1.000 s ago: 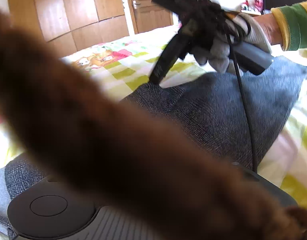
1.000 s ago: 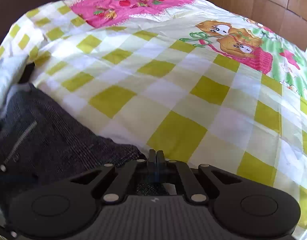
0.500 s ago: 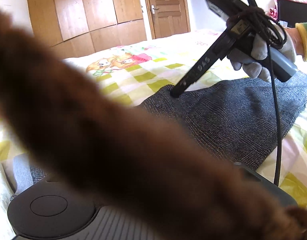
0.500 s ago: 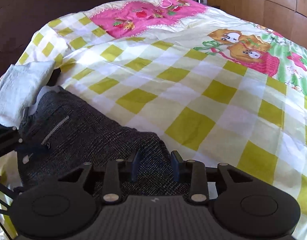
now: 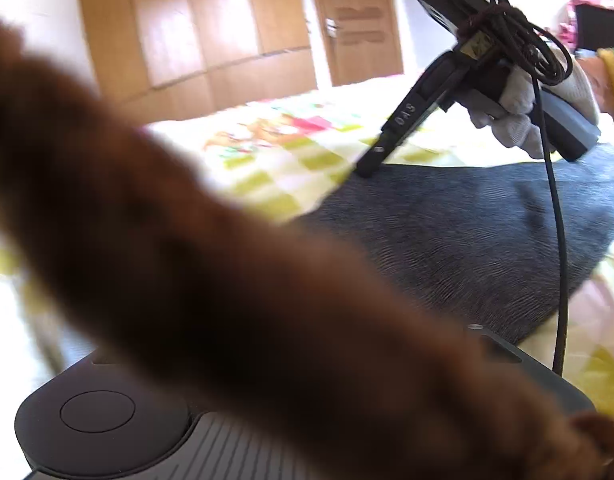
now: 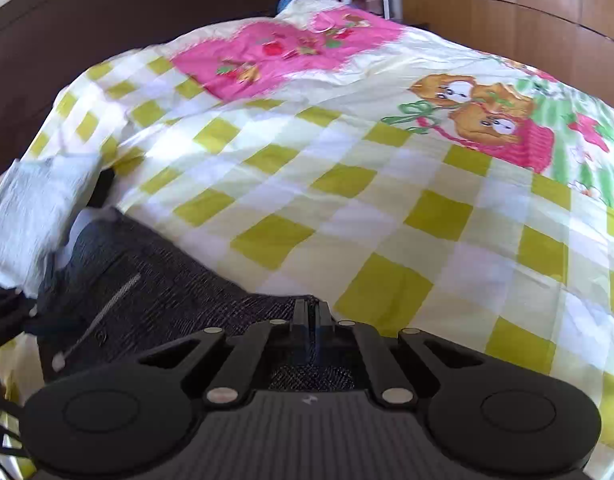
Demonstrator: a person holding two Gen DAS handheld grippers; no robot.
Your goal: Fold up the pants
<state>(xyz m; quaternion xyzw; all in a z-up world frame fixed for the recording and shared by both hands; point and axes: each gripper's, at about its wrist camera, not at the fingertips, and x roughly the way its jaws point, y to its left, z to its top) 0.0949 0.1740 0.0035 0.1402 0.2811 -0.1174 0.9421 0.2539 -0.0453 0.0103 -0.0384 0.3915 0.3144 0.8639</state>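
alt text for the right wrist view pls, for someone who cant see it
The right claw, fingers pressed together, sits at the edge of dark grey pants lying on a bed. A yellow and white checked bedspread with pink patches and cartoon animals fills most of the view, and a white cloth lies at the far left.

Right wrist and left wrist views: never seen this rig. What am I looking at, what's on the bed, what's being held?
There is no robot: a person holds a handheld two-finger gripper in each hand, each carrying a fisheye camera that looks along its fingers.

In the right wrist view, the black right gripper has its fingers together on the edge of the dark grey woven pants, which lie on a yellow-and-white checked bedspread with cartoon prints.

The left wrist view shows that same gripper from the side, held by a white-gloved hand. A blurred brown strand close to the lens hides the left gripper's fingers, so its state cannot be told.
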